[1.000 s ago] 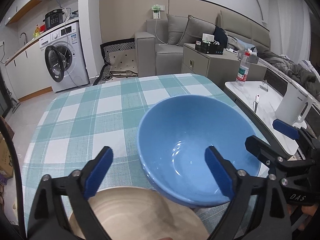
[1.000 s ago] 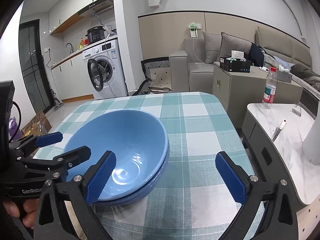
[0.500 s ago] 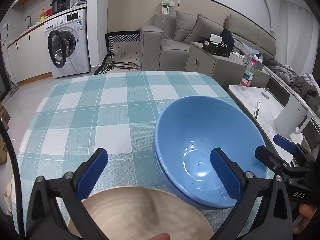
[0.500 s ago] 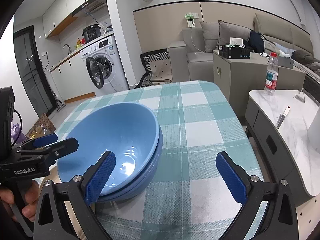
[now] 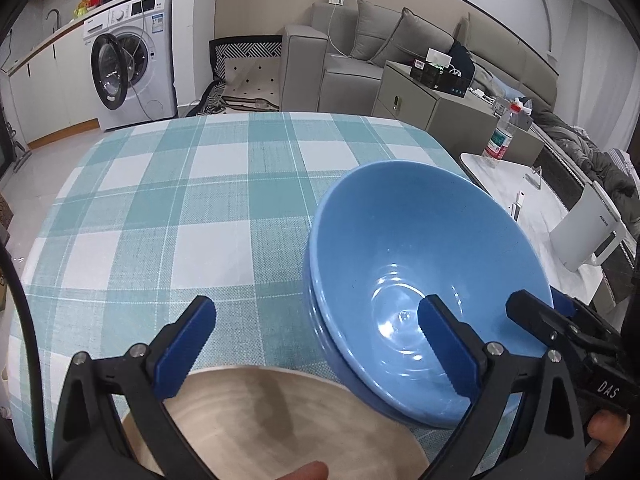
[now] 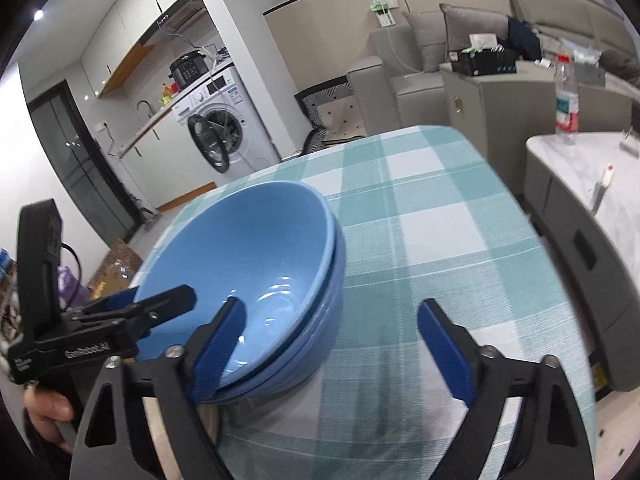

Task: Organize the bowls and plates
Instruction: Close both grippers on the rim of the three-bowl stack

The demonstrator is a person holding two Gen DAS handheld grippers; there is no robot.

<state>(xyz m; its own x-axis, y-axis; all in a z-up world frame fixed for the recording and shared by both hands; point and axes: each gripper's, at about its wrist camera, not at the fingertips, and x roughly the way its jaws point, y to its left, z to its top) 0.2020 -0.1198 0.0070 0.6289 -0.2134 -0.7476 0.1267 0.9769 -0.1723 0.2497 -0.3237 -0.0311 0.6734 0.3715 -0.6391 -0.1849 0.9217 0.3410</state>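
Both hand-held grippers are spread, grasping nothing. Stacked bowls [image 5: 424, 280] sit lower right on the surface [image 5: 200, 208]; the right gripper [image 6: 332, 340] straddles their near rim, nearer than the left [image 5: 316, 344].

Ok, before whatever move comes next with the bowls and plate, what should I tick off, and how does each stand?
1. Blue bowls nested, two rims visible in the right wrist view: ok.
2. Stack resting on the checked tablecloth: cannot tell, its base is hidden.
3. Left claw open, nothing between its fingers: ok.
4. Right claw open, left finger over the bowl rim: ok.
5. Beige plate flat below the left claw: ok.
6. Bowl stack apart from the plate: cannot tell, they overlap in view.
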